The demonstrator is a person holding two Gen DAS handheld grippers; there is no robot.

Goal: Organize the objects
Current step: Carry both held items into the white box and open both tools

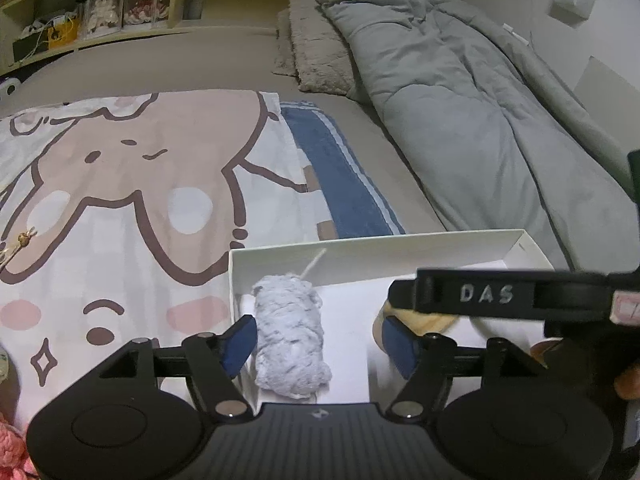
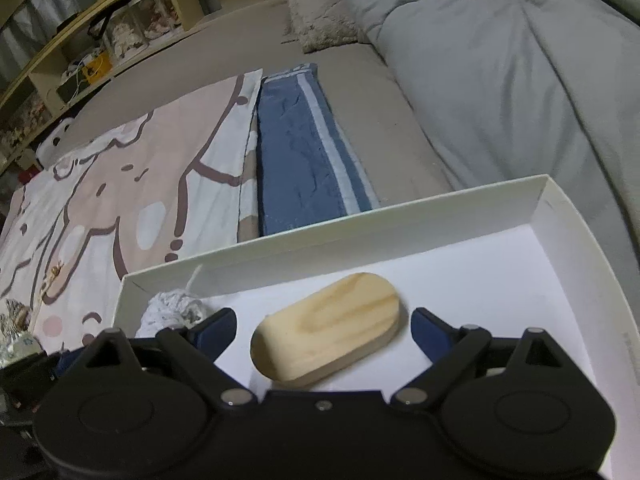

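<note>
A shallow white box [image 1: 360,258] lies on the bed; it also shows in the right wrist view [image 2: 400,220]. A light grey yarn ball [image 1: 290,340] lies in its left end, between the fingers of my open left gripper [image 1: 320,344], not squeezed. The yarn ball shows in the right wrist view [image 2: 168,310] too. A rounded wooden block [image 2: 328,326] lies on the box floor between the fingers of my open right gripper [image 2: 322,330], with gaps on both sides. In the left wrist view the right gripper's black body [image 1: 500,294] covers most of the block [image 1: 424,318].
A cartoon-print blanket [image 1: 120,208] and a folded blue striped towel [image 1: 340,176] lie on the bed left of and behind the box. A grey duvet [image 1: 480,100] and a beige pillow [image 1: 316,48] lie at the back right. Shelves [image 1: 100,8] stand behind. Small trinkets [image 1: 20,242] sit at the left.
</note>
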